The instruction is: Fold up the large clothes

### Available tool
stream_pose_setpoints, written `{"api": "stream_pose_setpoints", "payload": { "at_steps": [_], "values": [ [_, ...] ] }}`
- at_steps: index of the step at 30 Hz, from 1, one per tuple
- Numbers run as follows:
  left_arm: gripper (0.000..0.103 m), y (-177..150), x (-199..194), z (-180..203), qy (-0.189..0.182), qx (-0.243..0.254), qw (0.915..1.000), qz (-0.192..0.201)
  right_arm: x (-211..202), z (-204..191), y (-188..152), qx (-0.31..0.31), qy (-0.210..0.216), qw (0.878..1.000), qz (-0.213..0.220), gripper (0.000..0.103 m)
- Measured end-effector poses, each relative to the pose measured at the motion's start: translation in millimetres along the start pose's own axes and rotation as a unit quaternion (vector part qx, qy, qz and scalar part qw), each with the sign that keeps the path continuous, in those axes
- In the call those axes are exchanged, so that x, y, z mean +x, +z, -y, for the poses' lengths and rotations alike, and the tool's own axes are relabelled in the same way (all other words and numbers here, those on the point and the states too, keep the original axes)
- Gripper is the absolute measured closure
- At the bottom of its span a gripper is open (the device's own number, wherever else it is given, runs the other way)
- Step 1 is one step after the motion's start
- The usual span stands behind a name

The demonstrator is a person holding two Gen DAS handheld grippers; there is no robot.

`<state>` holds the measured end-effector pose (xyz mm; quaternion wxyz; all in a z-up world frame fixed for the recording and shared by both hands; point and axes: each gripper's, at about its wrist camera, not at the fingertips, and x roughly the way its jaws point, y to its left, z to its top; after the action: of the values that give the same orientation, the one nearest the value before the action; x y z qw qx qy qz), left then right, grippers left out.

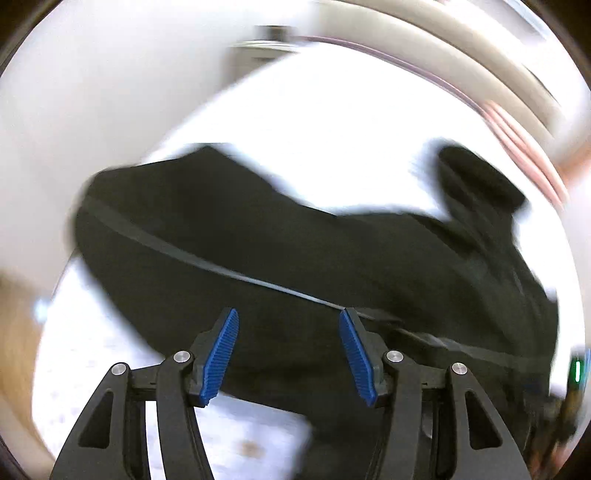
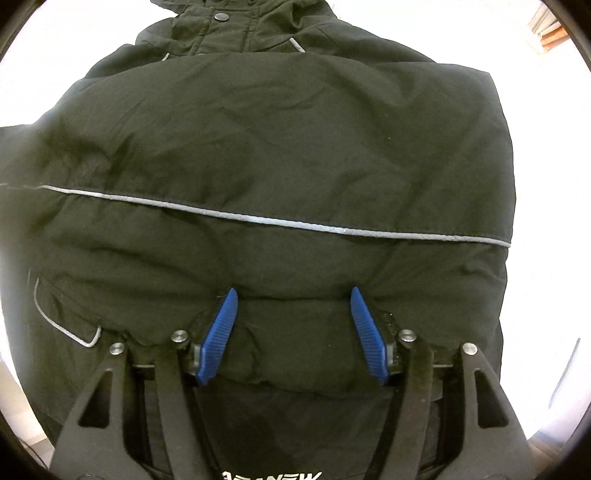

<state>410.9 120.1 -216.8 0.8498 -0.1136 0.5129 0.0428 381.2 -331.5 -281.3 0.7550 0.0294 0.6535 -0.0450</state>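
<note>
A large black jacket (image 2: 280,155) with a grey reflective stripe (image 2: 258,218) lies spread on a white surface (image 2: 546,155); its collar with a snap button (image 2: 221,16) is at the far end. My right gripper (image 2: 291,295) is open, blue pads (image 2: 218,336) resting low against a puffy fold of the jacket, nothing pinched. In the blurred left wrist view the same jacket (image 1: 258,251) lies ahead, a sleeve (image 1: 476,181) sticking out at the right. My left gripper (image 1: 288,317) is open above the jacket's near part, holding nothing.
The white surface (image 1: 314,122) extends beyond the jacket. A pale wall and striped edge (image 1: 517,122) curve at the back right in the left wrist view. A wooden floor patch (image 1: 14,332) shows at the left.
</note>
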Motion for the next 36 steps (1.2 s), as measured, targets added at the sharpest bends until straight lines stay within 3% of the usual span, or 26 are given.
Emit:
{"api": "stream_pose_setpoints", "payload": {
  "at_steps": [3, 6, 10, 15, 17, 19, 20, 21, 24, 30, 36],
  "values": [
    [0.044, 27, 1, -91, 0.035, -0.112, 0.993, 0.017, 4, -5, -1, 0.001, 0.005, 1.0, 0.0, 0.04],
    [0.044, 47, 6, -152, 0.056, -0.168, 0.984, 0.022, 5, 1, 2, 0.005, 0.02, 1.0, -0.002, 0.036],
    [0.044, 62, 28, -190, 0.045, -0.211, 0.9765, 0.01, 6, 0, 3, -0.001, 0.016, 1.0, -0.004, 0.033],
    [0.043, 67, 76, -221, 0.03, -0.25, 0.967, -0.036, 7, 0, 4, 0.0, 0.015, 1.0, -0.006, 0.031],
    [0.043, 65, 91, -227, 0.003, -0.268, 0.9627, -0.038, 8, -1, 4, -0.002, 0.014, 1.0, -0.007, 0.031],
    [0.042, 62, 98, -225, 0.001, -0.277, 0.9603, -0.031, 7, -4, 4, -0.003, 0.014, 1.0, -0.007, 0.03],
    [0.048, 63, 98, -223, 0.005, -0.272, 0.9619, -0.031, 7, -4, 5, -0.004, 0.013, 1.0, -0.008, 0.03],
    [0.065, 66, 97, -217, 0.01, -0.256, 0.9661, -0.031, 8, -5, 5, -0.004, 0.013, 1.0, -0.008, 0.03],
    [0.087, 76, 85, -185, 0.041, -0.192, 0.9803, -0.021, 9, -8, 6, -0.004, 0.01, 1.0, -0.008, 0.03],
    [0.09, 84, 24, -106, 0.064, -0.055, 0.9956, 0.041, 11, -8, 8, -0.004, 0.016, 1.0, -0.008, 0.027],
    [0.09, 62, -30, -5, 0.056, 0.087, 0.9908, 0.087, 13, -8, 7, -0.004, 0.023, 1.0, -0.004, 0.023]
  ]
}}
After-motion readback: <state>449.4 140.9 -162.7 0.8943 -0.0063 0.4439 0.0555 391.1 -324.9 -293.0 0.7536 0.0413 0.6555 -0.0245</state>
